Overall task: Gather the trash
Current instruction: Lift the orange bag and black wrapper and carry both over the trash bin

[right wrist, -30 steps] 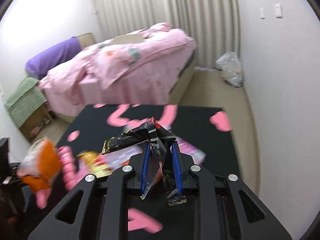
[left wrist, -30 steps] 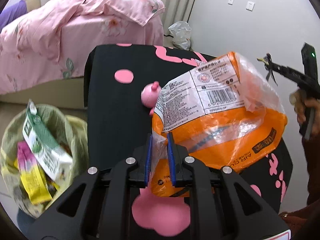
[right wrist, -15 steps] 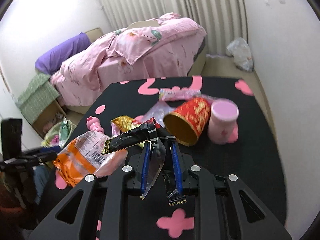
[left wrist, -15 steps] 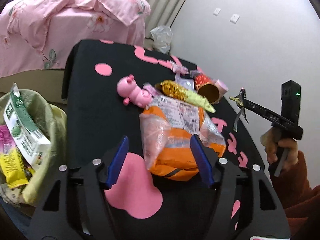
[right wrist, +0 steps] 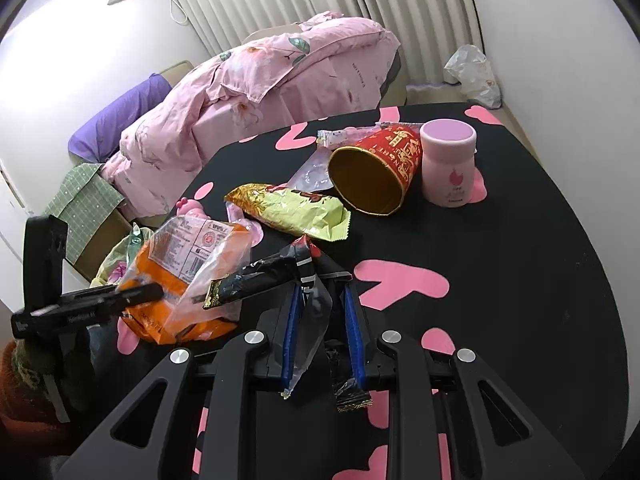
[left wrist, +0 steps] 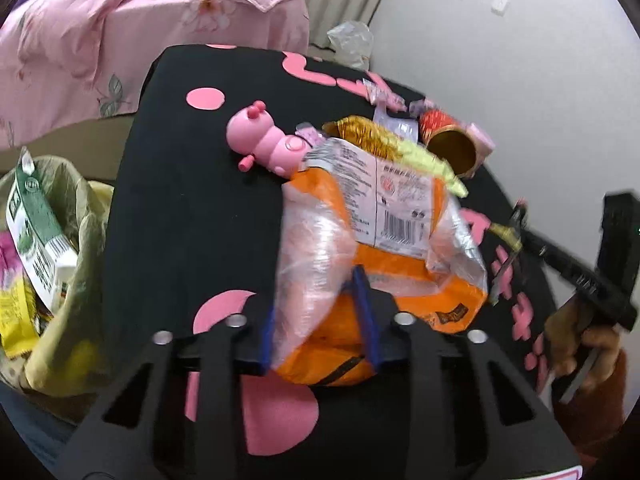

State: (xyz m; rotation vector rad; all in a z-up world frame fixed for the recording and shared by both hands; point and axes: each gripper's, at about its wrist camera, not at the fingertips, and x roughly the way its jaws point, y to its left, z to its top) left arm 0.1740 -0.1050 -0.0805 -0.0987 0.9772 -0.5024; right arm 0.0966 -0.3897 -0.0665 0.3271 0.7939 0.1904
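Orange snack bag (left wrist: 384, 248) lay near the black table's (left wrist: 192, 216) near edge, left gripper (left wrist: 320, 320) jaws just closing onto it, right gripper (right wrist: 320, 324) pinched on a black wrapper (right wrist: 264, 276), bin bag (left wrist: 76, 240) just past the table's left edge.

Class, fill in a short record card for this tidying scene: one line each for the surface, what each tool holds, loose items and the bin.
surface: black table with pink shapes
left tool: jaws have just been closing around orange bag
right tool: shut on black wrapper
loose items: red cup on its side, pink jar upright, pink toy
bin: green bag, holds packets
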